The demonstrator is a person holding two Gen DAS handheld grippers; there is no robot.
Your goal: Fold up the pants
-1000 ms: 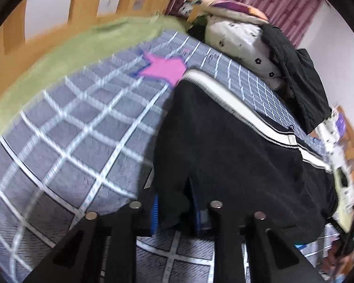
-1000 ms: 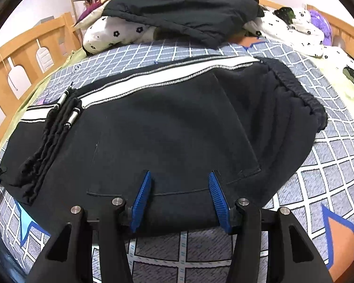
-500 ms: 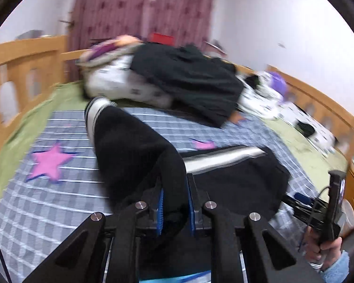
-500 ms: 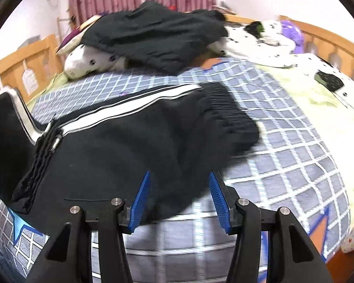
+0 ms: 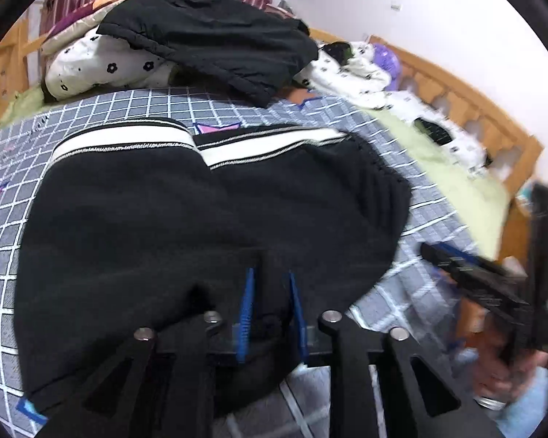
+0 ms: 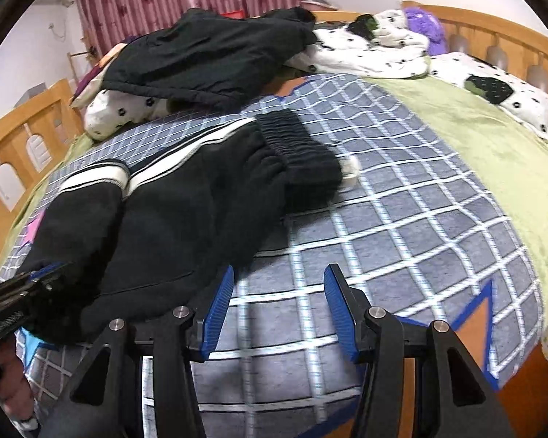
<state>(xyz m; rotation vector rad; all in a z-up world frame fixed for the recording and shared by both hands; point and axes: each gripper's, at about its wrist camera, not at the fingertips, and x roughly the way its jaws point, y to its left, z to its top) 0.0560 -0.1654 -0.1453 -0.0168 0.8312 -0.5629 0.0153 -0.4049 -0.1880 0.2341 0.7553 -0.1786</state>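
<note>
The black pants [image 5: 201, 219] with a white side stripe [image 5: 120, 142] lie folded over on the checked blanket [image 5: 420, 292]. My left gripper [image 5: 270, 292] sits low over their near edge. Black cloth fills the narrow gap between its blue pads, and its jaws are opening. In the right wrist view the pants [image 6: 186, 219] lie to the left, with the ribbed waistband [image 6: 296, 146] at the far end. My right gripper [image 6: 279, 284] stands open over bare blanket [image 6: 402, 237], just off the pants' edge, with nothing between its fingers. The left gripper [image 6: 22, 292] shows at the far left, on the pants.
A black jacket [image 5: 215, 47] lies heaped on spotted pillows [image 5: 102, 69] at the head of the bed. A wooden rail [image 6: 22, 138] runs along the left and another [image 5: 467, 102] along the right. A green sheet [image 6: 493, 153] and white spotted bedding [image 6: 376, 51] lie far right.
My left gripper has carried the lifted leg end across and laid it over the other half of the pants. My right gripper has drawn back off the pants to the bare blanket.
</note>
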